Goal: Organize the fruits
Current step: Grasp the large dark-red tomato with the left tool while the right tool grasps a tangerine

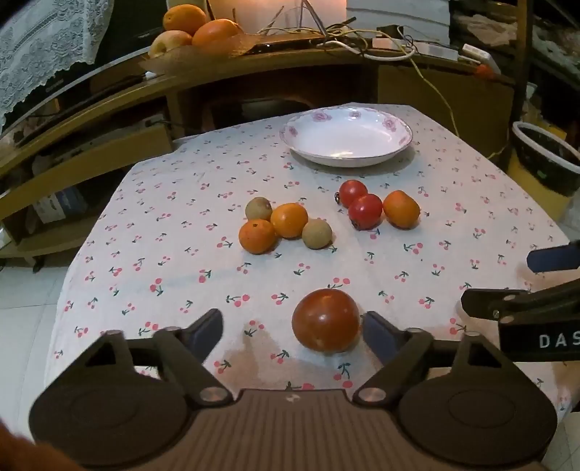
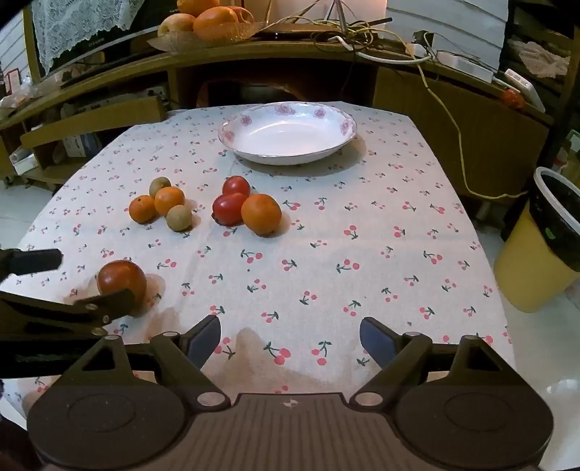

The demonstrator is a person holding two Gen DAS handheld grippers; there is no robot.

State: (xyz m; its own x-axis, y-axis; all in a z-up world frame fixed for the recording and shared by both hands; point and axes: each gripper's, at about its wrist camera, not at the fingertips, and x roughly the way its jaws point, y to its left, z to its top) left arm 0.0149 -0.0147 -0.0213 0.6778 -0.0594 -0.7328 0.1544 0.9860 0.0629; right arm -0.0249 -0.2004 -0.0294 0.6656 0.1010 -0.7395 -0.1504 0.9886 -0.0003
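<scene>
A large red tomato [image 1: 325, 320] lies on the cherry-print cloth just ahead of my open left gripper [image 1: 291, 331], close to its right finger; it also shows in the right wrist view [image 2: 121, 279]. Farther off lie two oranges [image 1: 273, 228] with two small brown fruits [image 1: 316, 234], and two red tomatoes [image 1: 360, 203] beside another orange [image 1: 401, 209]. An empty white floral plate [image 1: 346, 136] stands at the far side, also in the right wrist view [image 2: 288, 132]. My right gripper [image 2: 290, 338] is open and empty over bare cloth.
A wooden shelf behind the table holds a basket of oranges and an apple [image 1: 195, 29] and tangled cables [image 1: 362, 40]. A bin with a black liner [image 2: 554, 232] stands right of the table. The table edges drop to white floor.
</scene>
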